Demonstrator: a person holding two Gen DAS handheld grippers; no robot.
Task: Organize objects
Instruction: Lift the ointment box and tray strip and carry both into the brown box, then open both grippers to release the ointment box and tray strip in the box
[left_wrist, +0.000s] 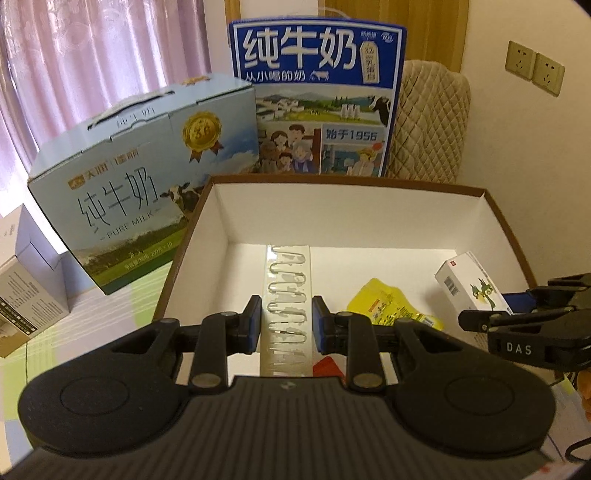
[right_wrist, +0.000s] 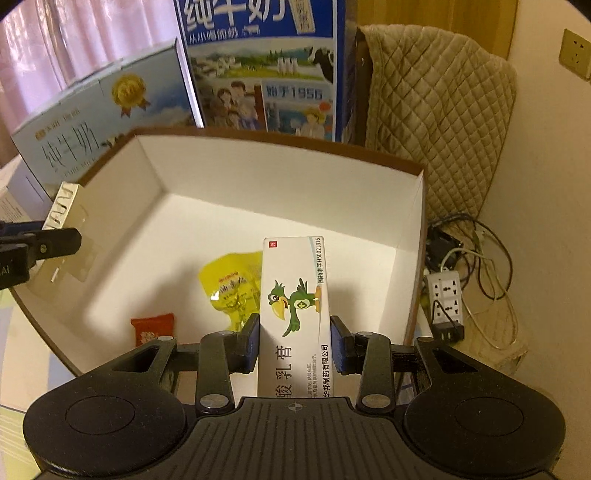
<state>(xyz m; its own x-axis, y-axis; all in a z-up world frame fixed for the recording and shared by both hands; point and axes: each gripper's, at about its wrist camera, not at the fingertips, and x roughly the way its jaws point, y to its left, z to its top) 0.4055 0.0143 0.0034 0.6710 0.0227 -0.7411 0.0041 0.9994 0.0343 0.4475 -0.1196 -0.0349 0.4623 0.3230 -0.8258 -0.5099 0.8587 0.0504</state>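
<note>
Our left tool (left_wrist: 286, 319) holds a clear plastic box of paper clips (left_wrist: 287, 295) between its blue pads, jaws narrow, above the near left part of the open white box (left_wrist: 332, 214). Our right tool (right_wrist: 294, 341) clamps a white ointment carton (right_wrist: 295, 314) printed with a green parrot, also over that box, toward its near right side. In the left view the carton (left_wrist: 471, 282) shows at the right, gripped by the other tool (left_wrist: 517, 295). On the box floor lie a yellow packet (right_wrist: 231, 288) and, nearer and to its left, a small red packet (right_wrist: 153, 326). Beyond the far rim stand two milk cartons on the table (left_wrist: 92, 321): a pale blue one (left_wrist: 140, 192) at left, a dark blue one (left_wrist: 317, 96) upright behind. A quilted chair back (right_wrist: 439, 122) stands at far right, a power strip (right_wrist: 445, 295) with cables below it.
</note>
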